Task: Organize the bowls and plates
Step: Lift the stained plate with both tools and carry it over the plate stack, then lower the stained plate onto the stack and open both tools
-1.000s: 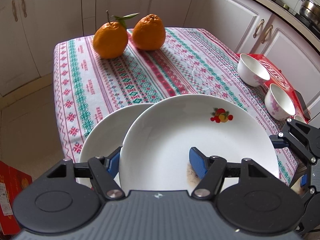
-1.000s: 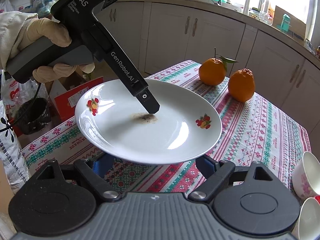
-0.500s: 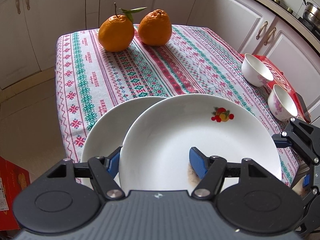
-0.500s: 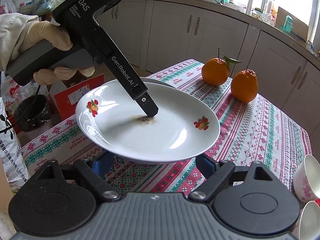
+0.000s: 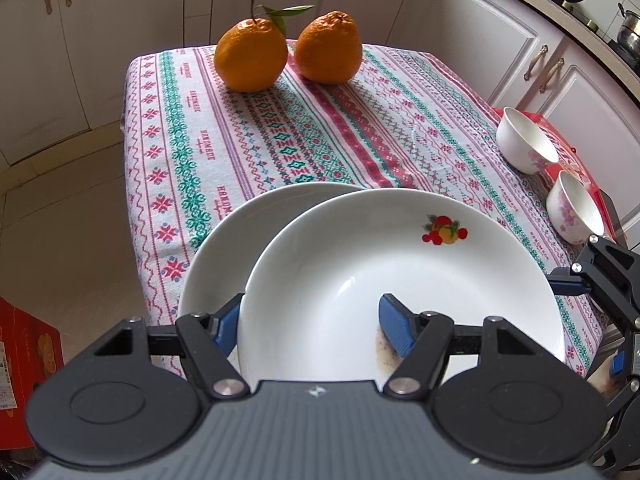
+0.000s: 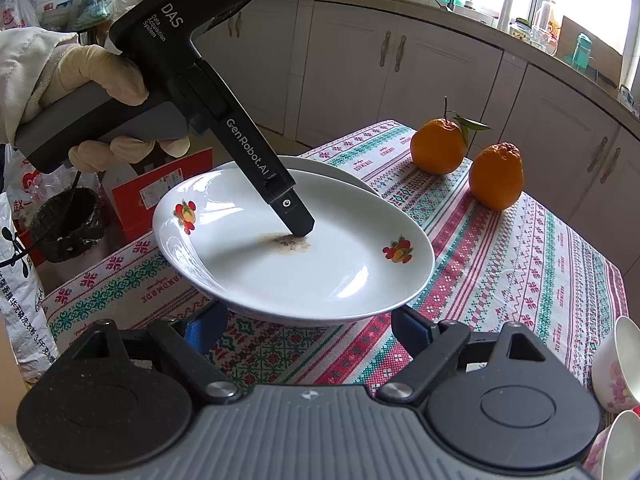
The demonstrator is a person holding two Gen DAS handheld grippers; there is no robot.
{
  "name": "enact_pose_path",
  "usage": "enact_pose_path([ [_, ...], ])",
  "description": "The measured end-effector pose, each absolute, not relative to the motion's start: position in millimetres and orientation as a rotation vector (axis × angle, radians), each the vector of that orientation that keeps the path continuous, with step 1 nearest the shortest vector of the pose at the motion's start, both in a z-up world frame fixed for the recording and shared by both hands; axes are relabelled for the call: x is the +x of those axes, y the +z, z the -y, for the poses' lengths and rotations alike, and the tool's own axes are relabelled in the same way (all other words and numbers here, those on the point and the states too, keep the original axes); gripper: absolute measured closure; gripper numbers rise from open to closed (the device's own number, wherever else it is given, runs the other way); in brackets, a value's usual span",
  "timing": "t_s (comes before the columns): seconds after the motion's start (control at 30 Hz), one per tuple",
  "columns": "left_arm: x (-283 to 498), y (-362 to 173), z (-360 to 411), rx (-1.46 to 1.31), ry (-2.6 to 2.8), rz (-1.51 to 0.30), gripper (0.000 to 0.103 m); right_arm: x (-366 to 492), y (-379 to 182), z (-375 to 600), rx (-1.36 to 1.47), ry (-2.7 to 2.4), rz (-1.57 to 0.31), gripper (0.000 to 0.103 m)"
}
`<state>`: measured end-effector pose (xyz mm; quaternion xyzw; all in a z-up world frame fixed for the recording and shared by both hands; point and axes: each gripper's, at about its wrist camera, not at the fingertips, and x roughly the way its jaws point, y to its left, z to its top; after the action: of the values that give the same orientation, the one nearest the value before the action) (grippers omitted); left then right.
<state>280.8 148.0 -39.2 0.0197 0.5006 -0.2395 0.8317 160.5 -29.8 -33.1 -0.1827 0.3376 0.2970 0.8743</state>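
Observation:
A white plate with fruit decals and a brown stain hangs tilted above the table. My left gripper is shut on its near rim, one blue pad inside on the stain and the other under the rim. A gloved hand holds this gripper. Beneath it a second white plate lies on the tablecloth, its rim showing behind the held plate. My right gripper stands open just below the held plate's edge, its fingertips partly hidden and gripping nothing.
Two oranges sit at the far end of the patterned tablecloth. Two small floral bowls stand on a red box at the right edge. A red carton and bags stand on the floor.
The held plate has shifted slightly away from the right gripper, so more of the lower plate's rim shows behind it. The right gripper has stayed still.

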Motion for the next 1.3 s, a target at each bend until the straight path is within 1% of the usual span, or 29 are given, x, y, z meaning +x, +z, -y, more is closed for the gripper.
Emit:
enact_pose_path([
  [0.63, 276, -34, -158, 0.041, -0.475, -1.076, 0.034, 162, -38, 26, -0.403, 0.649, -0.698, 0.011],
  [1.03, 270, -24, -165, 0.042, -0.457, -1.046, 0.033, 162, -40, 23, -0.406, 0.653, -0.694, 0.011],
  [1.1, 269, -22, -166, 0.038, -0.455, -1.039, 0.032, 161, -40, 22, -0.412, 0.651, -0.688, 0.011],
  [1.3, 268, -21, -165, 0.042, -0.444, -1.028, 0.031, 159, -41, 23, -0.425, 0.637, -0.682, 0.011],
])
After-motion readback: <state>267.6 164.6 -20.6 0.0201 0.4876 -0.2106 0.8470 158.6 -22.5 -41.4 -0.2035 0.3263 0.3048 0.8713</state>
